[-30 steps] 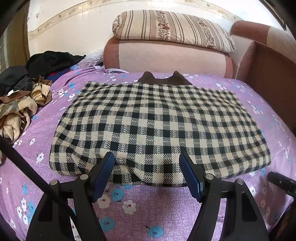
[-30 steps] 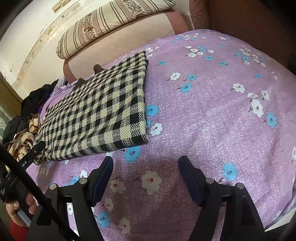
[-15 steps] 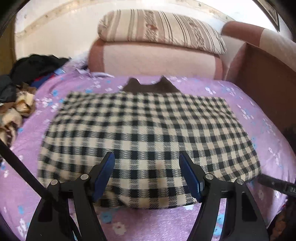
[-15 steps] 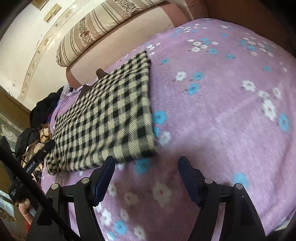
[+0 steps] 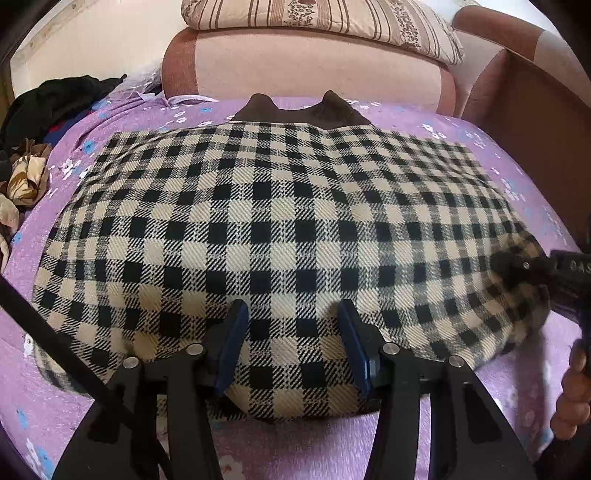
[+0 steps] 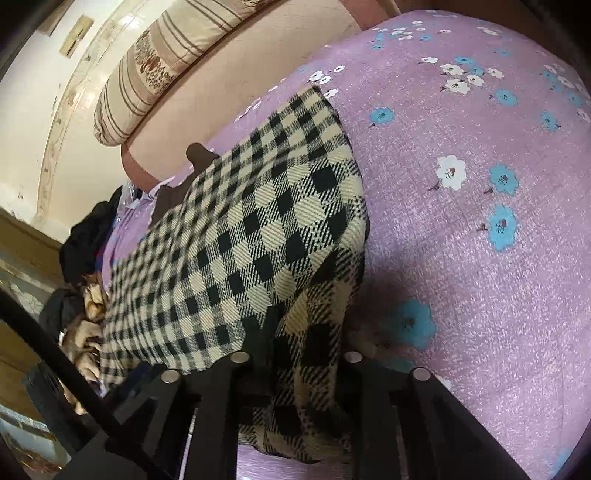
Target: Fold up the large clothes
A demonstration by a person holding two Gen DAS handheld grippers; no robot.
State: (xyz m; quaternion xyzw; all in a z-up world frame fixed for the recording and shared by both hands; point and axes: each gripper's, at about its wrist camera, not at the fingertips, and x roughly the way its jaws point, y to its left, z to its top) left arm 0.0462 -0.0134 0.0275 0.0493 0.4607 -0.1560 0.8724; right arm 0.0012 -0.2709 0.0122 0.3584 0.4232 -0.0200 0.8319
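garment: checked black-and-cream piece (image 5: 280, 229) lying flat on the purple flowered sheet (image 5: 524, 192), dark brown collar bit (image 5: 299, 112) sticking out at the far edge, toward the headboard

left gripper: (image 5: 291, 347) sits low over the near hem around the middle, blue pads (image 5: 232, 343) spread wide apart, cloth running under and between them but nothing pinched, so it's loose

right gripper: (image 6: 295, 354) at the garment's near right corner; cloth bunches up and lifts between the fingers, so looks clamped on it. Tips are buried in the fabric, honestly hard to see them

from the left cam: the right gripper's black body (image 5: 546, 273) pokes in at the garment's right edge, with the person's fingers (image 5: 572, 398) wrapped on its handle

corner: lifted off the sheet, folds hanging down under the right gripper

other stuff: striped pillow (image 5: 317, 18) on top of the pink headboard (image 5: 295, 70), pile of dark and tan clothes (image 5: 33, 147) off to the left on the bed
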